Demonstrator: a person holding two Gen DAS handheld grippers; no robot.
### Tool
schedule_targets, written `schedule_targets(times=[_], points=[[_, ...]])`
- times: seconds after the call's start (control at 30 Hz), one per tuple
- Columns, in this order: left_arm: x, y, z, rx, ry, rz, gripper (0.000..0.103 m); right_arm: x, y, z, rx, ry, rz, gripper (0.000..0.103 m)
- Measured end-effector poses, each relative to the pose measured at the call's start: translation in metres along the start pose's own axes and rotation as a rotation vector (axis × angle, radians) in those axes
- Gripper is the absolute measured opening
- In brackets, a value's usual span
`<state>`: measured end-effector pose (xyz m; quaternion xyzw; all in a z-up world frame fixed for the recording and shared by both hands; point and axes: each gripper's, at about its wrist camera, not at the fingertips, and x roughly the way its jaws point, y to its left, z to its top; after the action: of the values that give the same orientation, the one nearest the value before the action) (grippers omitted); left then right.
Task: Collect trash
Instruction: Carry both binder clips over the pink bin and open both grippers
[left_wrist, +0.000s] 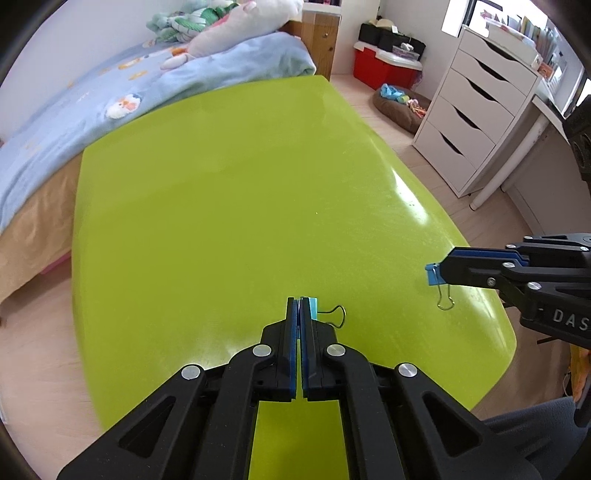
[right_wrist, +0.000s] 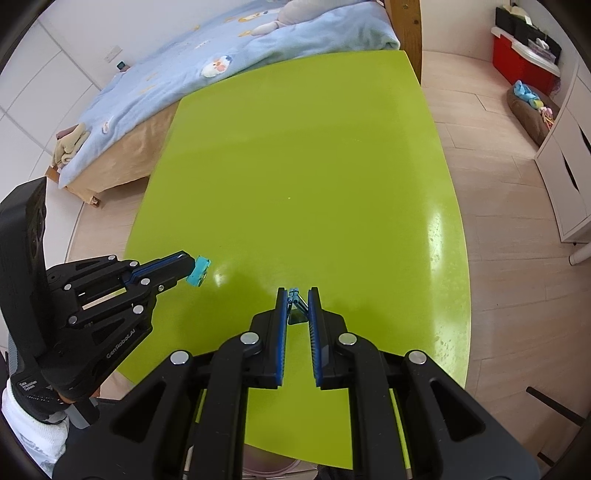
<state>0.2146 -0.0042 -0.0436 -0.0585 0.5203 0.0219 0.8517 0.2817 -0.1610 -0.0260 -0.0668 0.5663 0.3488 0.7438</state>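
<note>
My left gripper (left_wrist: 299, 300) is shut on a light blue binder clip (left_wrist: 314, 307), whose wire handle sticks out to the right; it also shows in the right wrist view (right_wrist: 198, 273) at the left gripper's tip (right_wrist: 188, 266). My right gripper (right_wrist: 298, 295) is shut on a second blue binder clip (right_wrist: 295, 300), held between the pads above the green table (right_wrist: 295, 166). In the left wrist view the right gripper (left_wrist: 441, 271) holds that clip (left_wrist: 432, 275) with its wire handles hanging down.
A bed with a blue blanket (left_wrist: 92, 110) runs along the table's far left side. A white drawer unit (left_wrist: 476, 110), a red box (left_wrist: 380, 68) and a brown pet bed (left_wrist: 402, 105) stand on the floor to the right.
</note>
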Motion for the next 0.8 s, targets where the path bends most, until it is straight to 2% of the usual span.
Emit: schedule_targets(times=[0.37, 0.8], points=[[-0.063, -0.002, -0.038, 0.020, -0.091, 0.033, 0.001, -0.035, 0.038, -0.034, -0.097, -0.061, 0.012, 0.011], [-0.128, -0.017, -0.109, 0.029, -0.199, 0.019, 0.001, -0.081, 0.070, -0.109, -0.208, -0.135, 0.057, 0.011]])
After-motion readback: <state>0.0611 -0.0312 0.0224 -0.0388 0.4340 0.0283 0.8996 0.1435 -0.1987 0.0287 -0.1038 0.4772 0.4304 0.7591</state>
